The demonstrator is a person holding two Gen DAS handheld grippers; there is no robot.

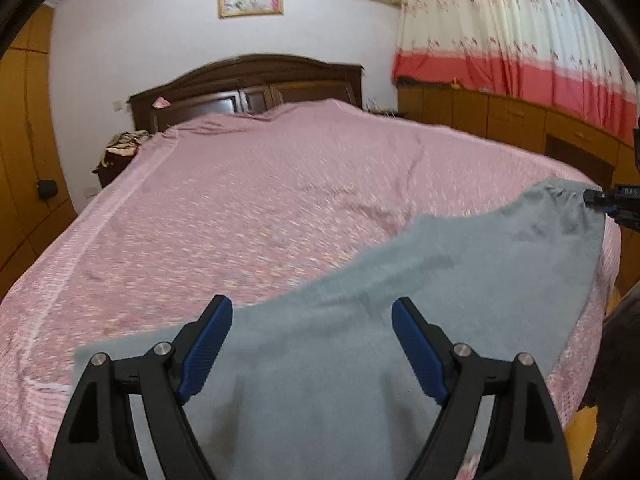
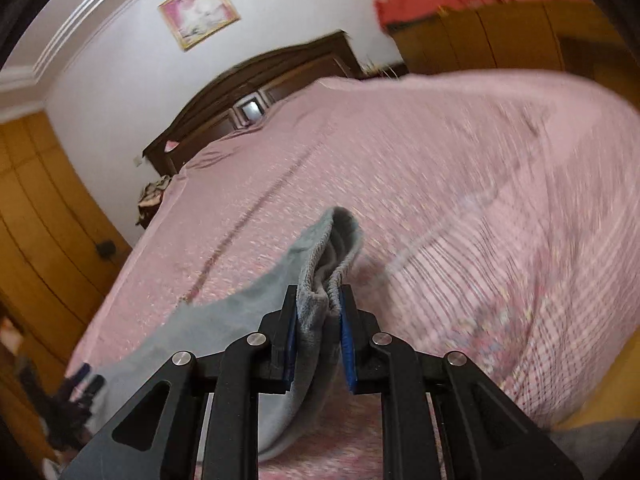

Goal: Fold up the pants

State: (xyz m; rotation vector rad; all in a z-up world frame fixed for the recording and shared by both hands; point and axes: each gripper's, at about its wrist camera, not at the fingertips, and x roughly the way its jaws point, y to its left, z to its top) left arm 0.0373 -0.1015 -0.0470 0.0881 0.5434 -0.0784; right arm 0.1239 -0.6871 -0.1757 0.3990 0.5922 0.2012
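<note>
Grey pants (image 1: pixel 420 300) lie across the near right part of a pink bedspread (image 1: pixel 260 208). My left gripper (image 1: pixel 312 312) hangs open just above the near end of the cloth, with nothing between its blue pads (image 1: pixel 206 350). At the far right edge of the left wrist view, my right gripper (image 1: pixel 596 198) pinches the gathered elastic end of the pants. In the right wrist view the right gripper (image 2: pixel 319 300) is shut on that bunched grey waistband (image 2: pixel 328 256), lifted off the bedspread (image 2: pixel 460 184); the rest of the pants (image 2: pixel 192 328) trail down to the left.
A dark wooden headboard (image 1: pixel 248 80) stands at the far end of the bed. Wooden cabinets (image 1: pixel 508 120) under a red and white curtain (image 1: pixel 512 32) run along the right. A wardrobe (image 1: pixel 24 128) and a cluttered nightstand (image 1: pixel 120 148) stand at left. The left gripper (image 2: pixel 84 380) shows dimly at lower left.
</note>
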